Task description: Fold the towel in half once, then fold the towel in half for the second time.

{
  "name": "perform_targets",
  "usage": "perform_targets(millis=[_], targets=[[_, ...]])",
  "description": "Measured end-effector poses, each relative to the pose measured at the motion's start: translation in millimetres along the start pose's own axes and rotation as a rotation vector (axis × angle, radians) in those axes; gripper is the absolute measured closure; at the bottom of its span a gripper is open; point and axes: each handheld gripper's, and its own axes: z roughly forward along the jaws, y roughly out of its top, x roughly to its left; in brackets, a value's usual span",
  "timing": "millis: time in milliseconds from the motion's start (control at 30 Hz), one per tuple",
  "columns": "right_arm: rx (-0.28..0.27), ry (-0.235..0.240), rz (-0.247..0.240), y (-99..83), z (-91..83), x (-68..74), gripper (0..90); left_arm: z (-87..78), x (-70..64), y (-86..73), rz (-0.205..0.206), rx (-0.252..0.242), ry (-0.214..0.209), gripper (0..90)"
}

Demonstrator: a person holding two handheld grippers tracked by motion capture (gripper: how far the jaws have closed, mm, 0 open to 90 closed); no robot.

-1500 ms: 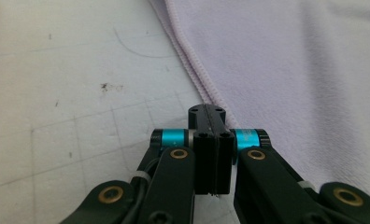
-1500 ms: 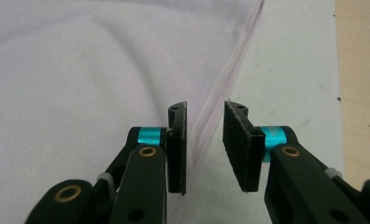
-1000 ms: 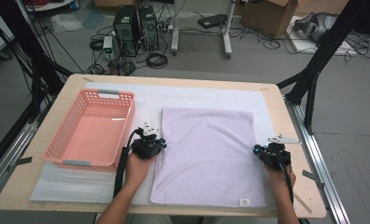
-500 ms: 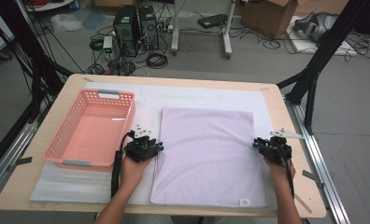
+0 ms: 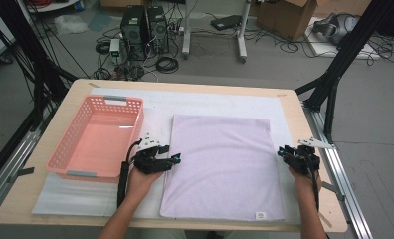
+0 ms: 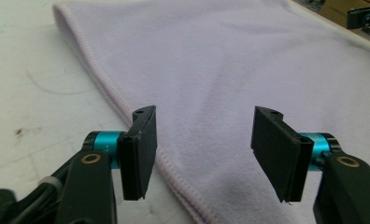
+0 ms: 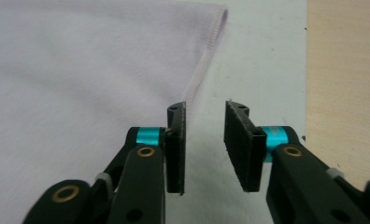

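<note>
A: While checking surroundings: one pink basket (image 5: 98, 139) left of one lilac towel (image 5: 220, 164), both on white sheet (image 5: 220, 102); nothing blocking.

B: Towel flat mid-table, long axis running near to far. Two grippers: left gripper (image 6: 202, 142) wide apart over left hem, right gripper (image 7: 204, 144) narrowly apart just off right hem. Gripping nothing.

High view: fixed overhead, facing forward-down across the pale wooden counter (image 5: 41, 199). Both gripper views: low, close, along their own jaws. All three share the flat lilac fleece cloth (image 5: 220, 164) (image 6: 230, 70) (image 7: 80, 70).
</note>
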Motion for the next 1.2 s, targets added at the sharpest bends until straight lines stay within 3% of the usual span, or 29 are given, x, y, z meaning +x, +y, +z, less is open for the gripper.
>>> perform_targets(millis=[167, 267, 333, 467, 733, 800, 900, 1067, 1200], targets=[[-0.048, 0.125, -0.052, -11.6, -22.1, 12.6, 51.3, -7.2, -2.1, -0.5, 0.02, -0.066, -0.03, 32.0], [-0.082, 0.185, -0.096, -18.7, -28.9, 18.7, 36.0, -11.9, -4.8, -1.2, 0.038, -0.087, -0.034, 27.6], [-0.086, 0.182, -0.111, -22.0, -31.3, 22.4, 25.8, -14.5, -6.8, -1.6, 0.042, -0.107, -0.016, 19.8], [-0.087, 0.199, -0.13, -23.8, -33.1, 25.7, 25.2, -18.3, -8.2, -3.0, 0.052, -0.123, -0.023, 17.8], [-0.089, 0.192, -0.145, -20.1, -26.9, 30.9, 23.7, -19.4, -6.0, -6.5, 0.034, -0.098, -0.029, 19.4], [-0.085, 0.193, -0.145, -19.8, -25.4, 31.8, 23.6, -21.8, -5.3, -6.9, 0.053, -0.111, -0.036, 19.8], [-0.083, 0.197, -0.151, -20.0, -24.6, 32.4, 23.6, -22.9, -5.4, -6.5, 0.044, -0.127, -0.029, 19.8], [-0.087, 0.198, -0.146, -19.7, -25.9, 32.1, 23.6, -22.0, -2.1, -4.3, 0.05, -0.11, -0.007, 20.0], [-0.09, 0.196, -0.128, -17.7, -24.4, 29.4, 23.5, -19.6, -0.3, -1.3, 0.068, -0.105, -0.046, 20.0]])
